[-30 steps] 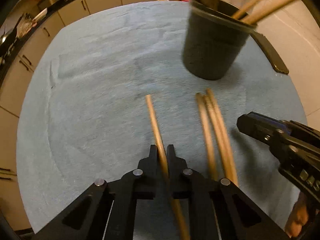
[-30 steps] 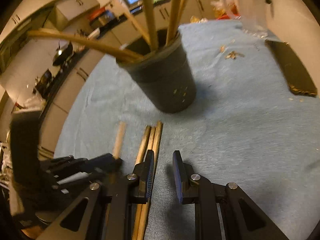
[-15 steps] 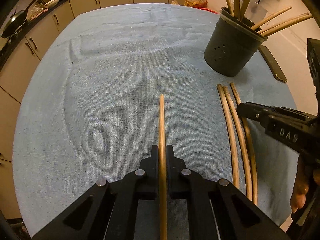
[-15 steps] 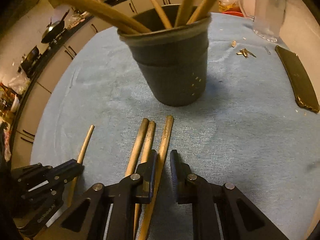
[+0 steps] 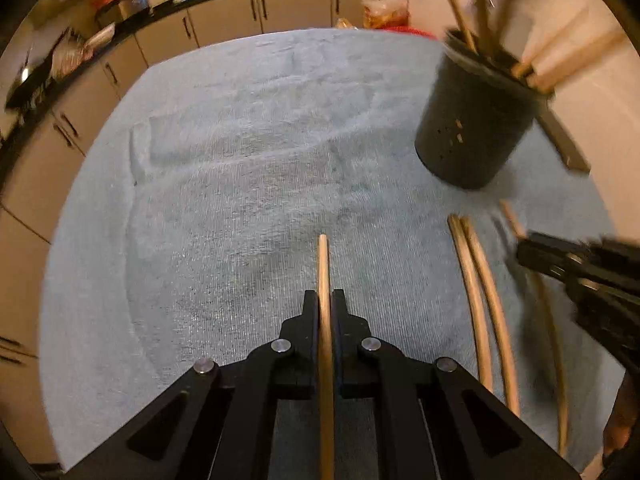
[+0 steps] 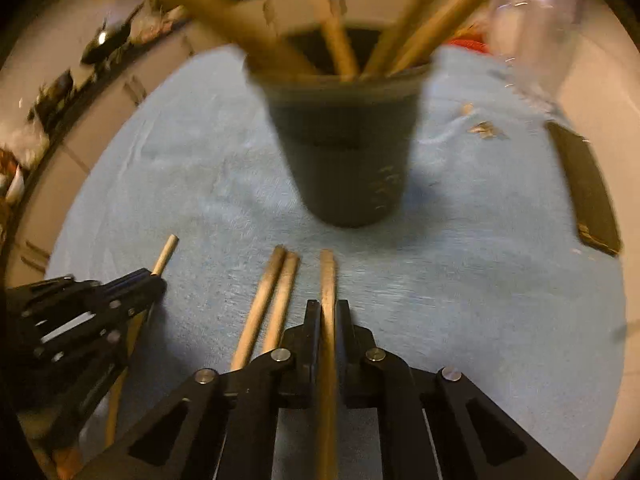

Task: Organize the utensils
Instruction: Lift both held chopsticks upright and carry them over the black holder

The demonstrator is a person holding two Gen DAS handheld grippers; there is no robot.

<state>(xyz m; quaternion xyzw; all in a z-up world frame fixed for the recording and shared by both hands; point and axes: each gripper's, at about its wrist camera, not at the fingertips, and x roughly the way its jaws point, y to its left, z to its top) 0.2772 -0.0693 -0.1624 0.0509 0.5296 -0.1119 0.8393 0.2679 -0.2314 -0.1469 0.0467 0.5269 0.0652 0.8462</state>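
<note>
Chopsticks everywhere on this one. Each gripper has one wooden stick pinched lengthwise between its fingers: the left gripper [image 5: 325, 300] clamps a chopstick [image 5: 323, 264] that pokes out ahead of the tips, and the right gripper [image 6: 329, 312] does the same with its own stick [image 6: 328, 276]. Gripping along the shaft like that probably makes sense, since the stick then points forward and can be tipped end-first into the holder.

That dark utensil holder [image 6: 344, 152] stands upright on the blue towel [image 5: 240, 160], near the right gripper and further off to the right in the left camera's view. It already has several sticks leaning out of it, so they fan against the rim.

Two loose chopsticks [image 6: 268, 300] lie side by side on the towel just left of the right gripper's stick, touching each other. Looks like they're lined up near the holder so they're easy grabs.

Off to the right edge there's a flat dark object [image 6: 588, 196], and a clear jug [image 6: 540, 28] sits behind it, blurry.
</note>
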